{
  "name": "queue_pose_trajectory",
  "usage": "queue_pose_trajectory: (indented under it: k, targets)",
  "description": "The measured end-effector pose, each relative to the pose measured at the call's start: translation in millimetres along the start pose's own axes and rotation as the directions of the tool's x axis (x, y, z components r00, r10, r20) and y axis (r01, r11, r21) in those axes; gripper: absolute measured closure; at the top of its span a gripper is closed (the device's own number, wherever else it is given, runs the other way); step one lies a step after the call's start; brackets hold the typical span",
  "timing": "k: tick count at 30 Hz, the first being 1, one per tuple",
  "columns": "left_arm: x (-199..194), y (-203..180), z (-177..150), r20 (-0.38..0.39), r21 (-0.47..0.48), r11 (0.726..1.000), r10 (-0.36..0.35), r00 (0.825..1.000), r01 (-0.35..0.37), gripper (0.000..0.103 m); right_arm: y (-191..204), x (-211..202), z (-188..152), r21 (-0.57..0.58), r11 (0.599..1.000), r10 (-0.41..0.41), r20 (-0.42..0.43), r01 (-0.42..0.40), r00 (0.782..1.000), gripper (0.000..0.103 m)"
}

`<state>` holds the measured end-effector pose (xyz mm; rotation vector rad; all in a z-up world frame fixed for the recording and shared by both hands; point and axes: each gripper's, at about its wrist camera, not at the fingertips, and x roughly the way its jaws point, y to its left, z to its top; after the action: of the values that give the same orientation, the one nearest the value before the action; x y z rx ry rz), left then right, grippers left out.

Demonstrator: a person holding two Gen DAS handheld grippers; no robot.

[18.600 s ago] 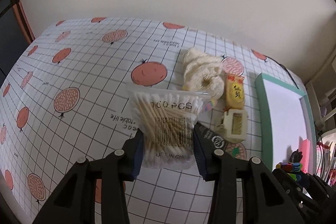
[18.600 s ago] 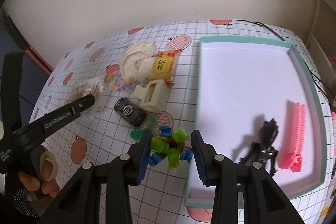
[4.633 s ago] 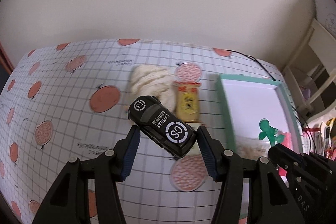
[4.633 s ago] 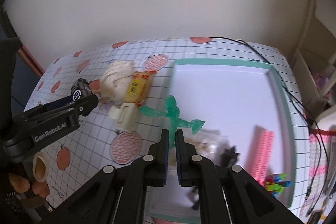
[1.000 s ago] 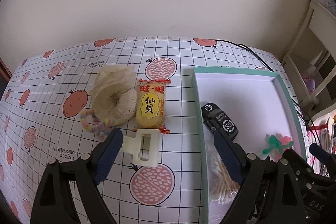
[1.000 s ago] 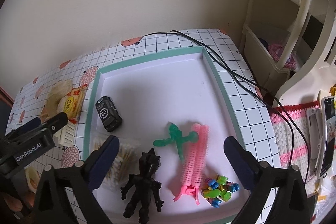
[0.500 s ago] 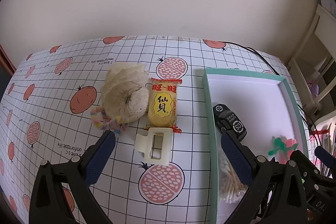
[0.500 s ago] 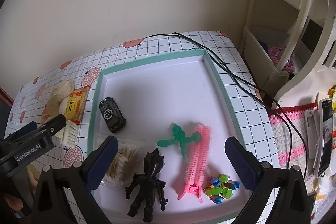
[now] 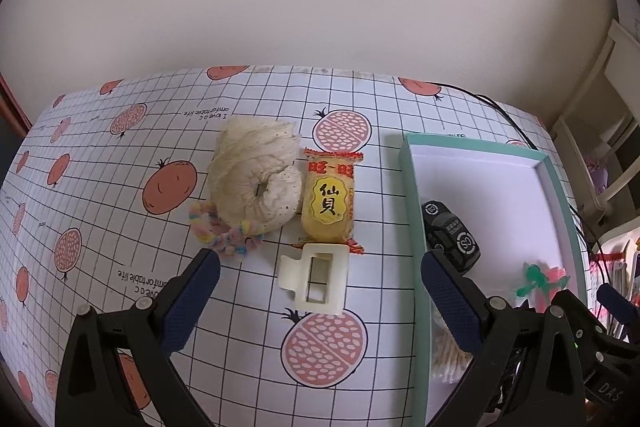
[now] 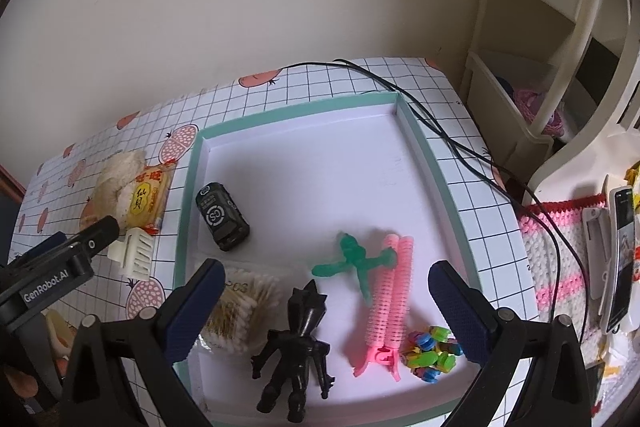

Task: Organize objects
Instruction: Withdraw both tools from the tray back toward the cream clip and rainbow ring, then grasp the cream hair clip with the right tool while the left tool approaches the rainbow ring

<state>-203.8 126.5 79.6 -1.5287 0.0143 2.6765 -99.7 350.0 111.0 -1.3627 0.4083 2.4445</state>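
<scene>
Inside the teal-rimmed tray [image 10: 424, 147] lie a black toy car [image 10: 222, 221] with a white "GS" roundel on its roof, a swab pack [image 10: 236, 303] printed partly "...CS", a black figure [image 10: 296, 347], a green figure [image 10: 352, 261], a pink hair roller clip [image 10: 390, 303] and a small heap of coloured beads [image 10: 430, 351]. Left of the tray, on the desk [image 9: 120, 227] with its grid and fruit print reading "I love a comfortable life", sit a cream scrunchie [image 9: 256, 179], a pastel hair tie [image 9: 224, 235], a yellow snack packet [image 9: 329, 205] with Chinese characters, and a cream claw clip [image 9: 314, 277]. Left gripper [image 9: 316, 299] is spread wide, empty, above the clip. Right gripper [image 10: 320, 301] is also spread wide and empty, over the tray. "GenRobot.AI" shows on the left gripper's side.
</scene>
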Motion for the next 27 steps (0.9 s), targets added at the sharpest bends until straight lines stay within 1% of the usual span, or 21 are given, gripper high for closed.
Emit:
queue_pose_trajectory:
  k: [7,16,23,27]
  targets:
    - [0,25,4,0.006,-0.040,0.999,0.002,1.000,-0.001,0.002,23,6,2,-0.033,0.999,0.021,-0.018,-0.021,1.000,0.000]
    - [2,82,8,0.005,-0.141,0.989,0.046,0.999,-0.045,0.002,57,10,2,-0.074,0.996,0.046,-0.012,-0.047,0.999,0.000]
    - [6,128,7,0.013,-0.252,0.967,0.035,0.999,-0.031,0.002,83,10,3,-0.096,0.993,0.067,0.004,-0.066,0.998,0.000]
    - [9,146,6,0.021,-0.298,0.954,0.028,0.999,-0.021,0.002,103,13,-6,-0.130,0.989,0.079,0.011,-0.077,0.997,0.000]
